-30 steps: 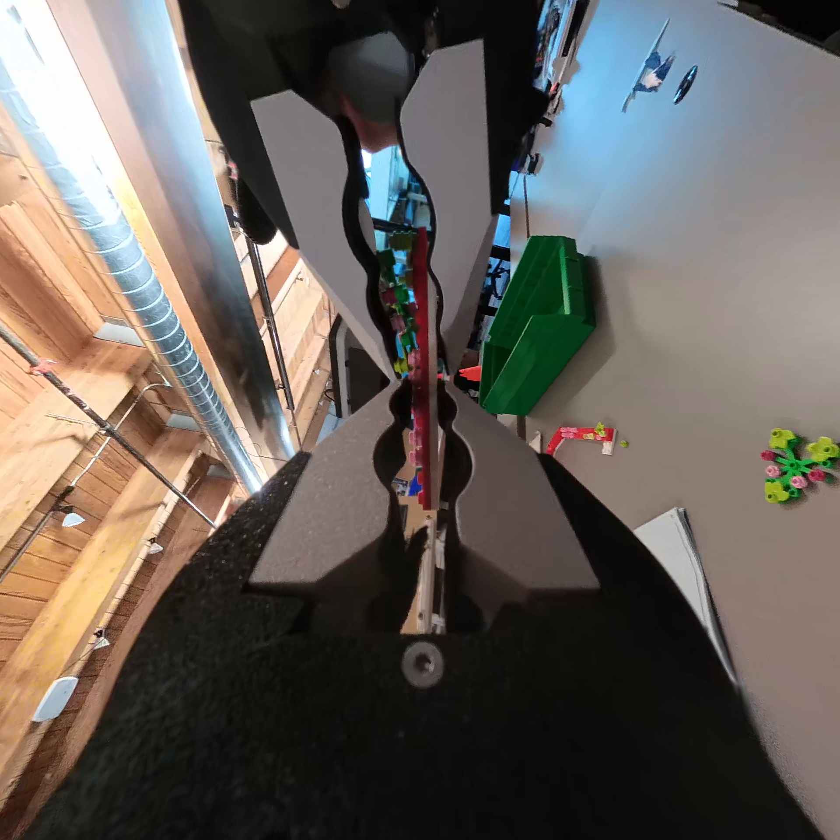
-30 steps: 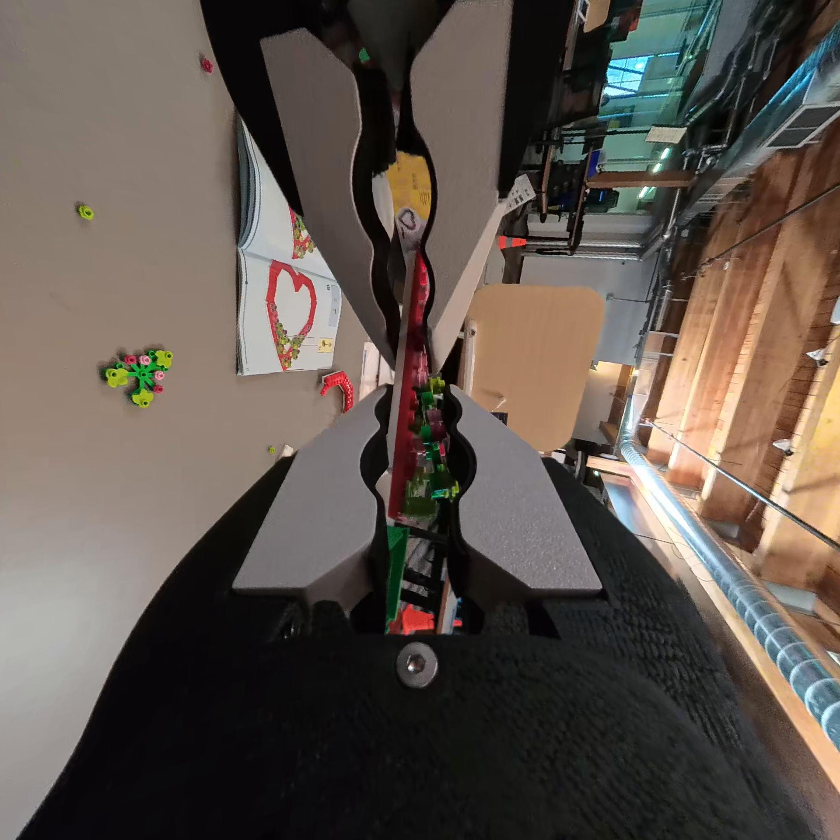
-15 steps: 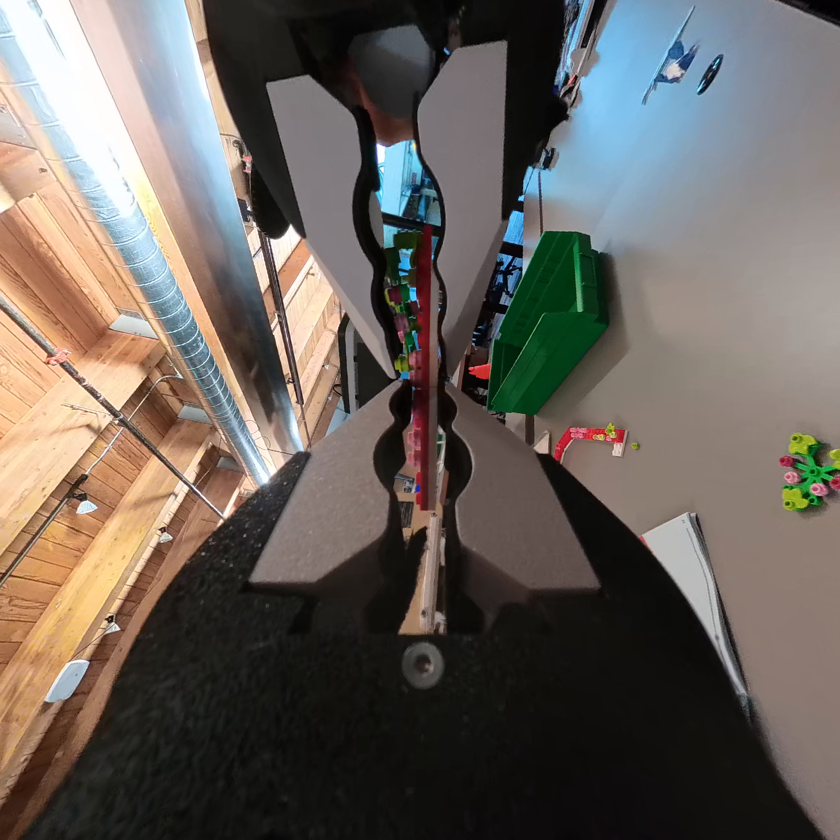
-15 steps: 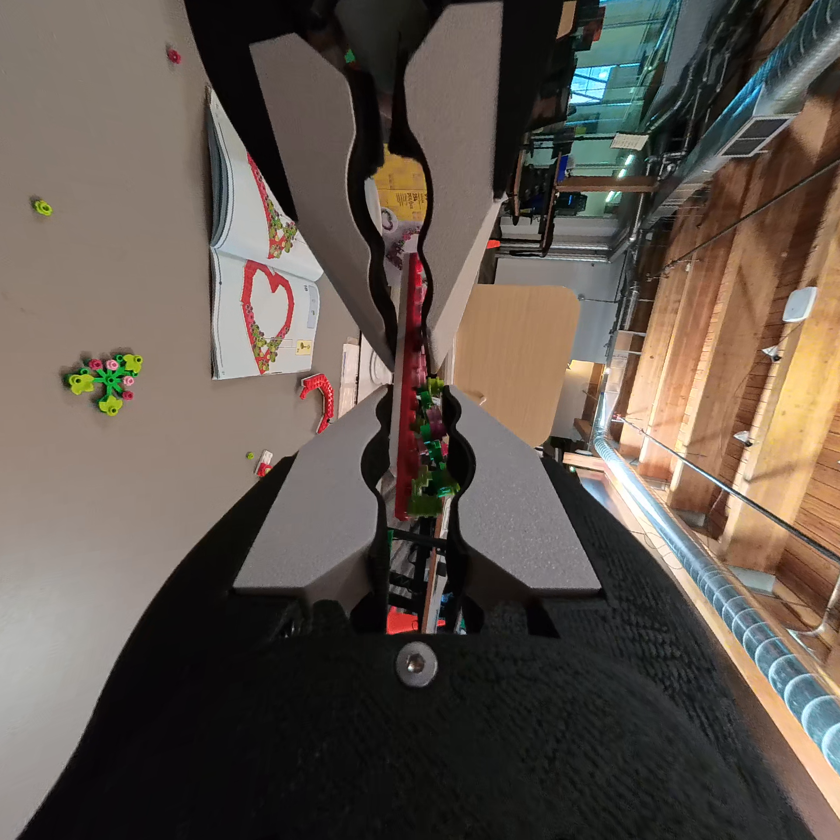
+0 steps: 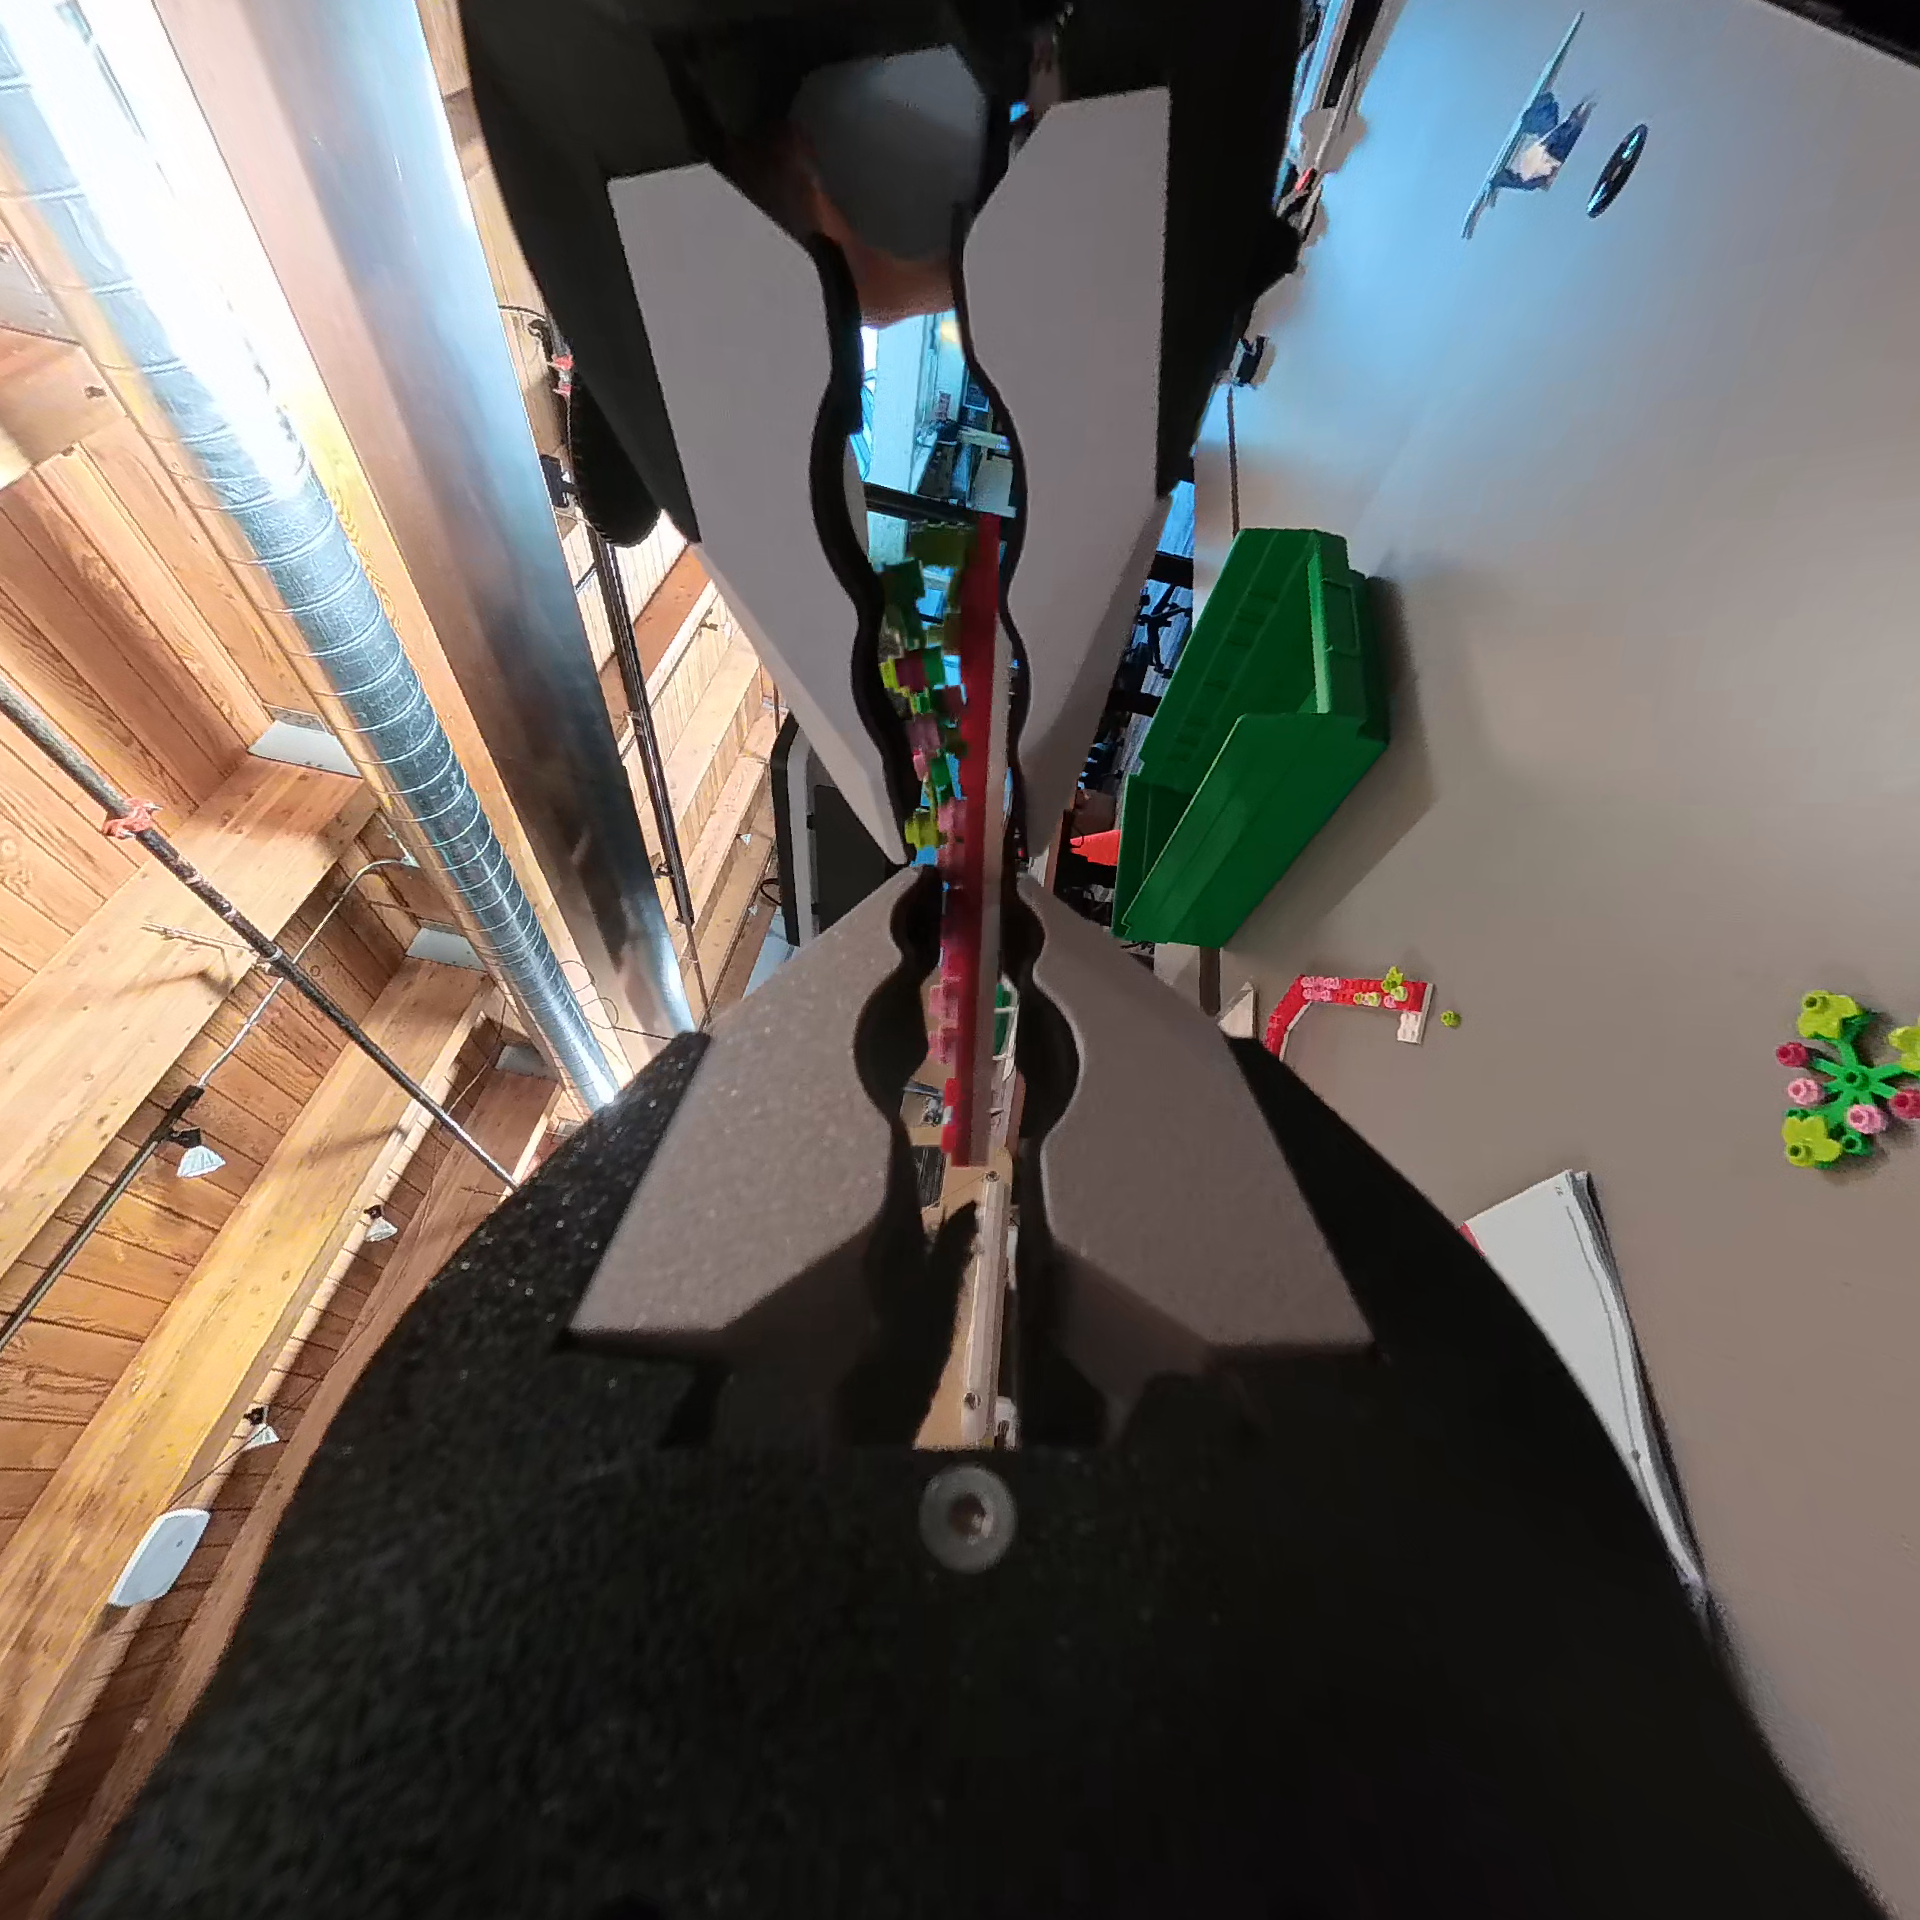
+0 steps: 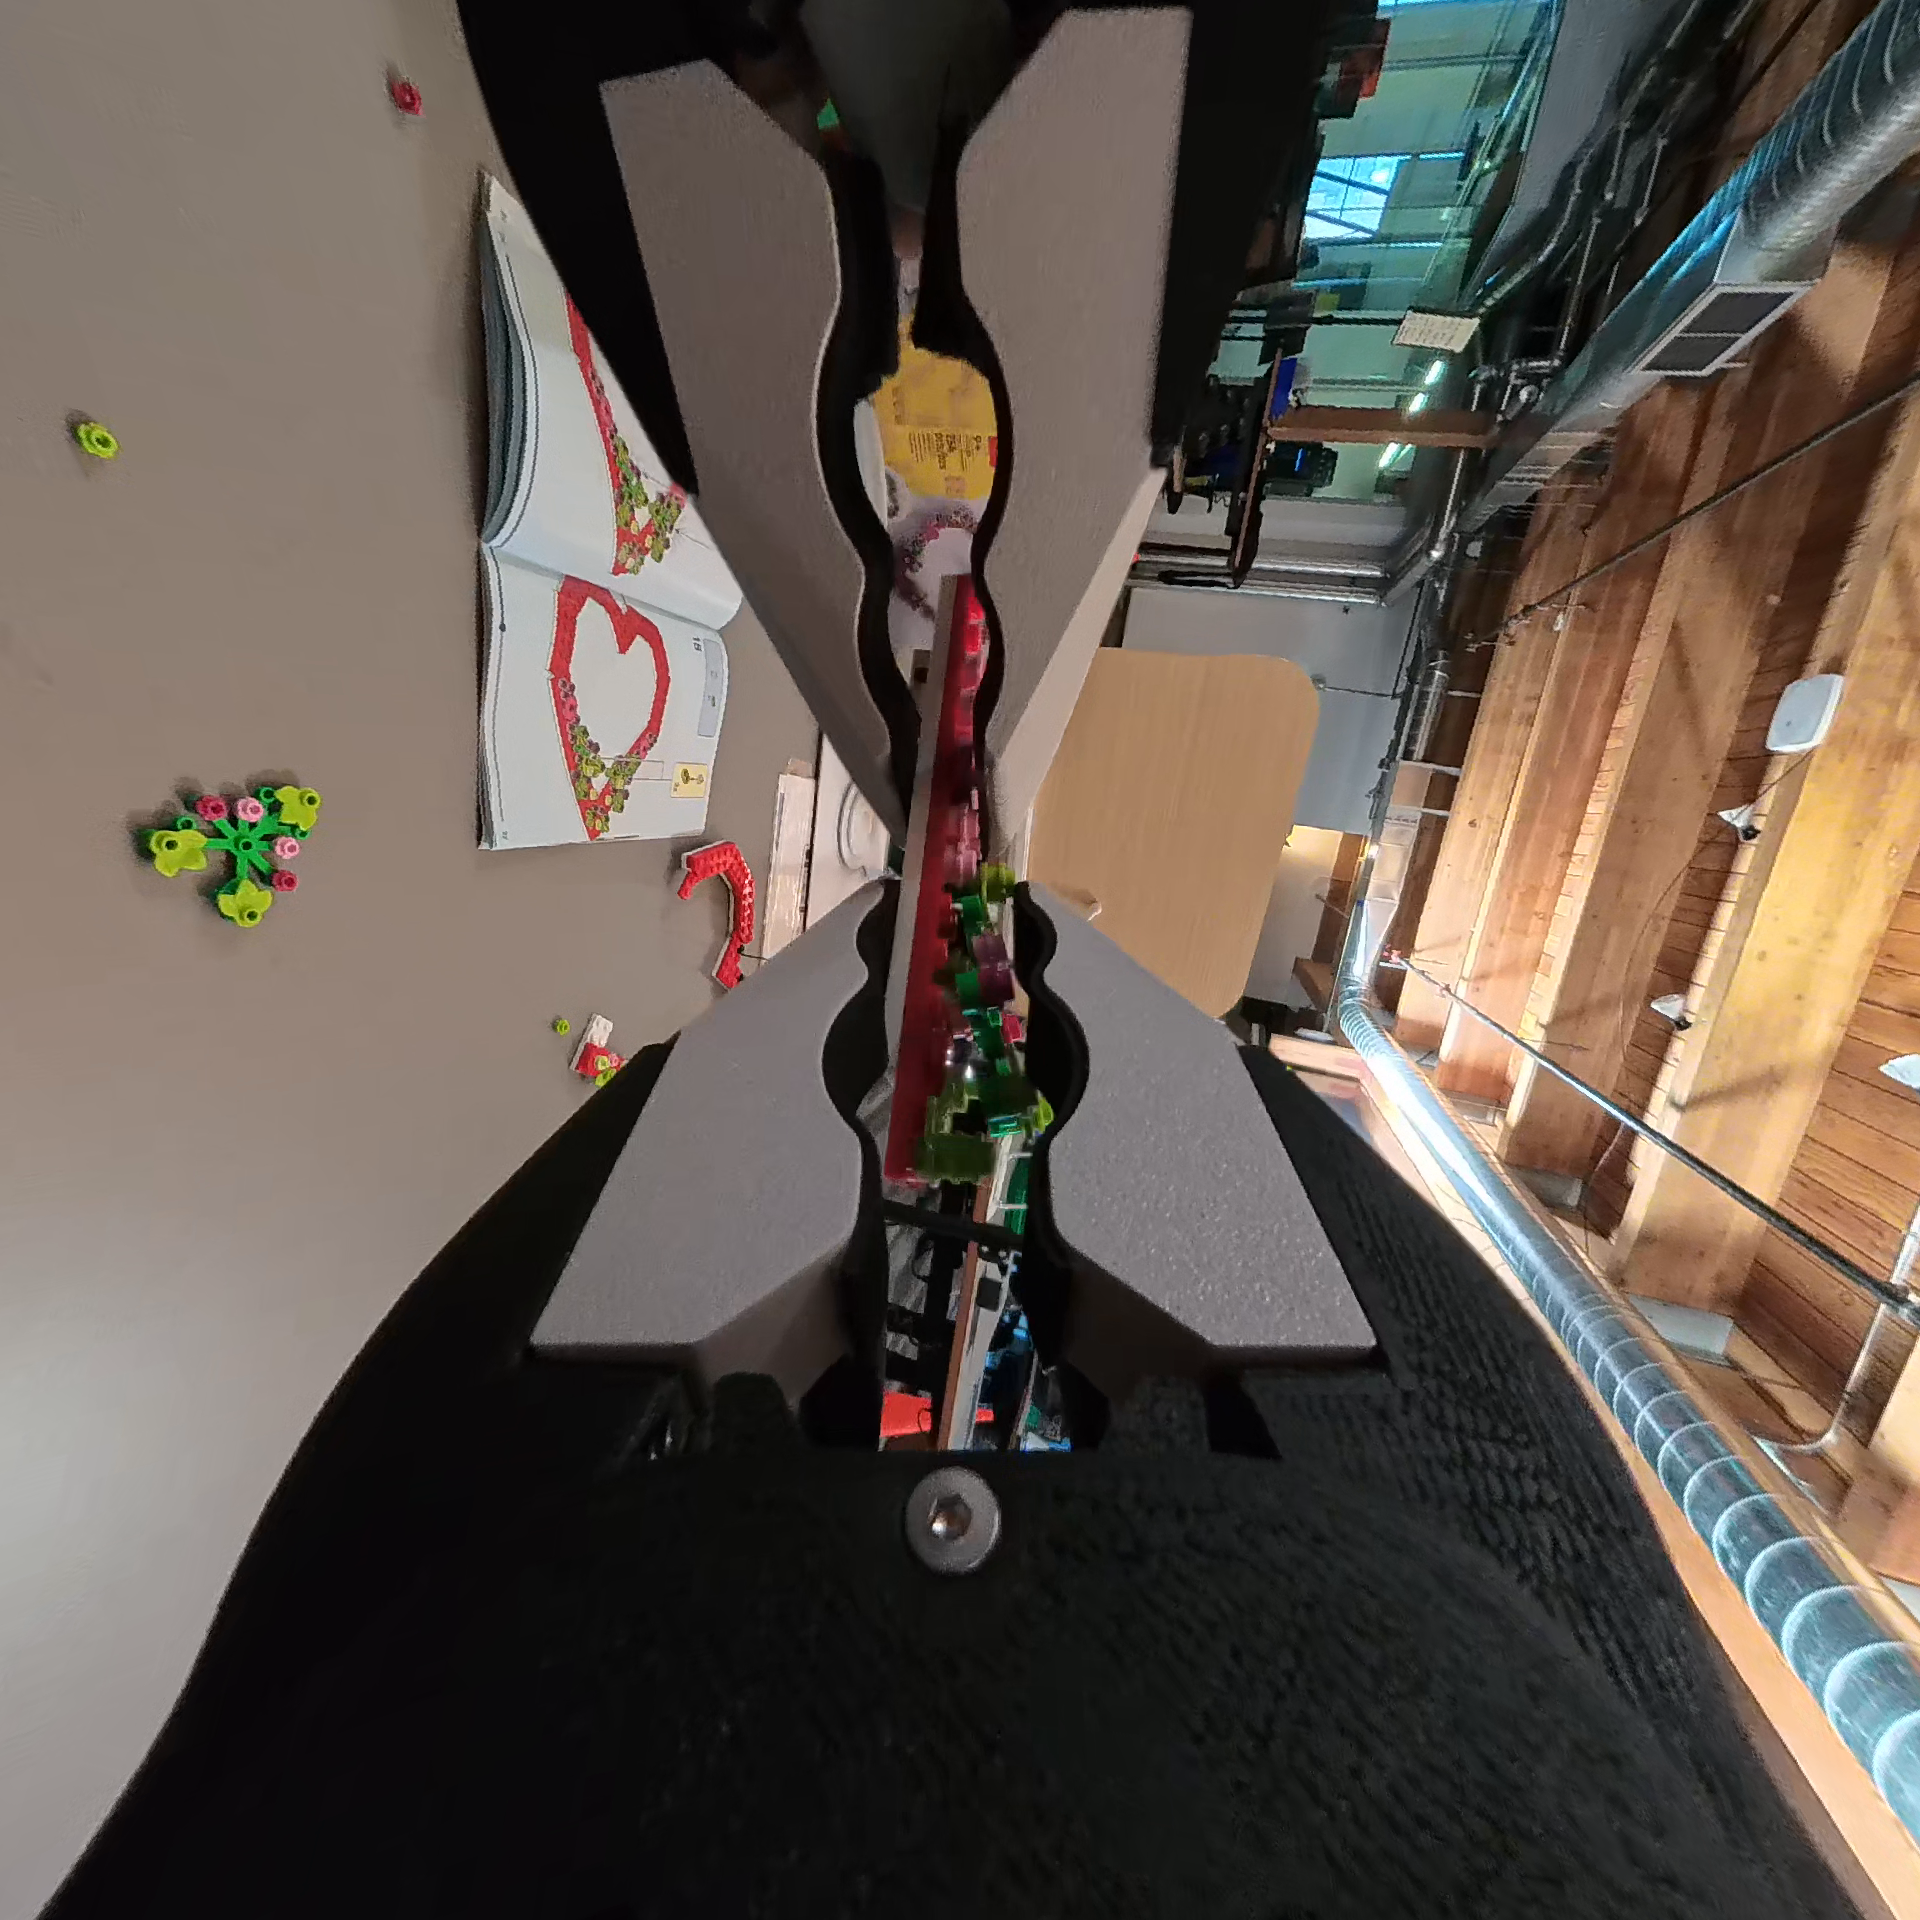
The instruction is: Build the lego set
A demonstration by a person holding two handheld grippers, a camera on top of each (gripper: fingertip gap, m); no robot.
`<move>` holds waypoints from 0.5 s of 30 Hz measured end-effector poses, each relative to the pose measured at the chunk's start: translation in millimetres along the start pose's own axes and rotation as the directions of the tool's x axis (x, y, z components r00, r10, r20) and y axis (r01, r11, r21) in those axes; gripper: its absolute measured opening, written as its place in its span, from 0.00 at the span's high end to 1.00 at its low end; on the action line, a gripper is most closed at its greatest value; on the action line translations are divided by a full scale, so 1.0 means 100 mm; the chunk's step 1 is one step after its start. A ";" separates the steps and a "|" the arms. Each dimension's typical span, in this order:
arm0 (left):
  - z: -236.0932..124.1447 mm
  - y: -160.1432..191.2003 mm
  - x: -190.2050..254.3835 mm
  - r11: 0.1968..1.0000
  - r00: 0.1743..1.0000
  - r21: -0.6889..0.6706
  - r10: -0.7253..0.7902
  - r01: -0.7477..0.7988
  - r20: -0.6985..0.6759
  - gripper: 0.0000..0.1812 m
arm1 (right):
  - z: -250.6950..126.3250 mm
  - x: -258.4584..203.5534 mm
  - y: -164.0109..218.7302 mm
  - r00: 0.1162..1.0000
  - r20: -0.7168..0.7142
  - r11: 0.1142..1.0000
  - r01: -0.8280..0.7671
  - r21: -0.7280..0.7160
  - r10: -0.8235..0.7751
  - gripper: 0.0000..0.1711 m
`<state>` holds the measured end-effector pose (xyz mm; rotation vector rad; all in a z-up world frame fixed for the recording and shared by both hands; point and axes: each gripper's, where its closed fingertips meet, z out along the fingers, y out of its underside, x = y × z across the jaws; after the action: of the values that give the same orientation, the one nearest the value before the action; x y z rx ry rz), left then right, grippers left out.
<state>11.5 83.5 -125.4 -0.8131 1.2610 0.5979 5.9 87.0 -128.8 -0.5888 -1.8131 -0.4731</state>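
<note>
- We are pinching the red assembly (image 5: 971, 977) edge-on with the left gripper (image 5: 961, 883), whose fingers are pressed onto it at the centre of the left wrist frame.
- We are gripping the same red assembly (image 6: 930, 935) from its opposite end with the right gripper (image 6: 951, 883), fingers likewise clamped on the thin plate at the centre of the right wrist frame.
- The long axis of the assembly is running straight up the frame along both claws' fingers, so each claw is meeting the other tip to tip; neither hand is nearer, since both are holding it well clear of the table (image 6: 260, 1195).
- Green, lime and pink flower pieces (image 6: 982, 1039) are studding one face of the plate, the right-hand face in the right wrist view and the left-hand face in the left.
- Outward, at the left of the right wrist frame, a loose red arch (image 6: 727, 904) is lying just below the open instruction booklet (image 6: 603, 665), with a flower cluster (image 6: 239, 842) further left.
- We judge that the arch is the next part to join, lying to the table side of both claws.
- A green bin (image 5: 1247, 748) is resting on the table at the right of the left wrist frame; we cannot tell what it holds.
</note>
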 end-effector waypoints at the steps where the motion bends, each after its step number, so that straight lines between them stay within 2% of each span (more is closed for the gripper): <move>1: 0.00 0.00 0.00 1.000 1.000 -0.001 0.003 -0.003 0.002 0.96 | 0.00 0.00 0.00 1.000 -0.002 1.000 0.000 0.002 0.000 0.89; 6: -0.01 0.00 -0.01 1.000 1.000 0.000 -0.006 0.006 0.001 0.96 | 0.00 0.01 -0.01 1.000 -0.012 1.000 -0.004 0.008 0.004 0.89; 15: -0.04 0.01 -0.04 0.998 0.998 0.006 -0.055 0.055 -0.020 0.96 | -0.06 0.11 -0.04 0.998 -0.066 0.999 0.007 0.032 -0.005 0.82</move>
<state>7.5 81.4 -122.1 -0.8473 1.2542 0.5419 5.2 81.5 -116.5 -0.5394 -1.7567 -0.4613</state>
